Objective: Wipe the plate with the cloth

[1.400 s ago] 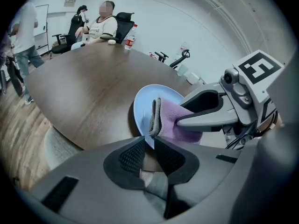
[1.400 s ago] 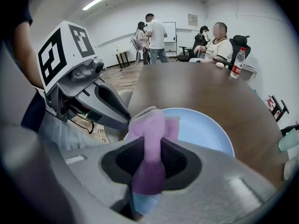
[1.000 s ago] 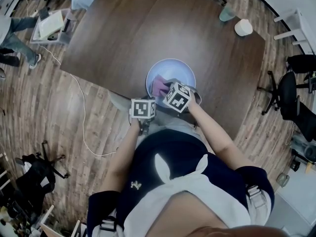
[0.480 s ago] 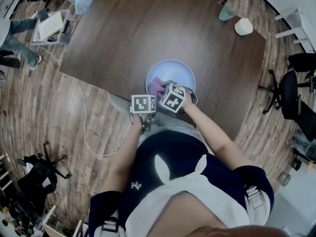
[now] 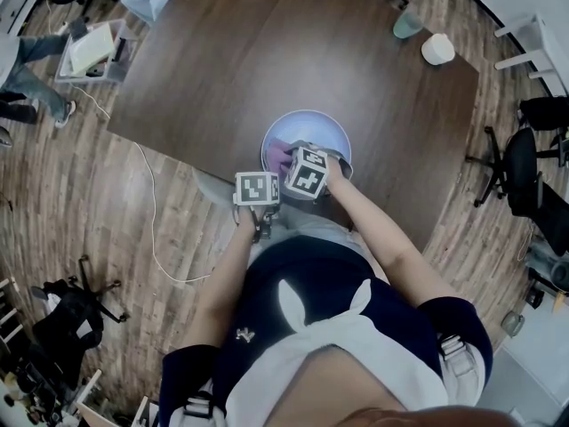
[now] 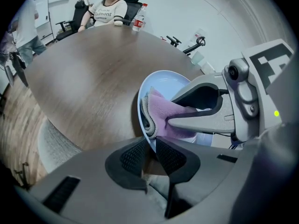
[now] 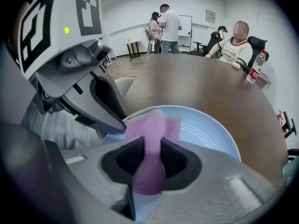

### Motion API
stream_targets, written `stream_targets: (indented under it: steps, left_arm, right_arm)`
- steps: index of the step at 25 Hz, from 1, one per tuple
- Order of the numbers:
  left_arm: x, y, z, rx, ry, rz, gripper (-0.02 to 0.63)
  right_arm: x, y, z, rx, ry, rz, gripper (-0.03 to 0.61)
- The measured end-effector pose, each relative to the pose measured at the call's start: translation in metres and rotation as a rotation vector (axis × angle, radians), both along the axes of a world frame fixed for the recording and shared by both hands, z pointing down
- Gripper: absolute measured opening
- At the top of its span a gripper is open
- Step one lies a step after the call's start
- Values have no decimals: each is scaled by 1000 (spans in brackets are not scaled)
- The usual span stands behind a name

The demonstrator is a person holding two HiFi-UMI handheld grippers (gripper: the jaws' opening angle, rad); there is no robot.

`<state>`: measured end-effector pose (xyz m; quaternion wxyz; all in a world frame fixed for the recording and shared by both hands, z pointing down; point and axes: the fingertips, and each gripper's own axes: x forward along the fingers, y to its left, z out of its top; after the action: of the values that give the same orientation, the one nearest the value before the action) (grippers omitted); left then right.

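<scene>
A light blue plate [image 5: 313,128] sits at the near edge of the dark wooden table [image 5: 267,52]. My left gripper [image 6: 150,149] is shut on the plate's near rim [image 6: 148,139], which runs between its black pads. A folded pink-purple cloth [image 5: 283,157] lies against the plate's left inner side. My right gripper [image 7: 150,155] is shut on this cloth [image 7: 152,125], pinching a fold that sticks up between the pads and pressing it to the plate [image 7: 205,129]. In the left gripper view the right gripper's fingers [image 6: 201,120] reach over the cloth [image 6: 163,118].
A white cup [image 5: 437,49] and a greenish glass [image 5: 408,25] stand at the table's far right corner. A person sits at the far side with a water bottle [image 6: 137,23] beside them. Office chairs [image 5: 520,163] stand on the wooden floor to the right.
My right gripper has shifted slightly left over the plate and rolled a little, taking the cloth with it. The left gripper has stayed on the rim.
</scene>
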<state>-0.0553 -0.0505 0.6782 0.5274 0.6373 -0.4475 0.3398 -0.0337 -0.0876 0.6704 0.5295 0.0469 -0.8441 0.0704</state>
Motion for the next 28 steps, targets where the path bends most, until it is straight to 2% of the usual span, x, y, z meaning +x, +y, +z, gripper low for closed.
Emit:
stream_targets:
  steps: [13, 22, 28]
  left_arm:
    - [0, -1, 1, 4, -6, -1, 71]
    - [0, -2, 0, 8, -5, -5, 71]
    - [-2, -2, 1, 8, 1, -18, 72]
  right_arm:
    - [-6, -28, 0, 38, -1, 3, 103]
    - [-3, -46, 1, 50, -16, 92, 103]
    - [3, -61, 1, 61, -20, 190, 104]
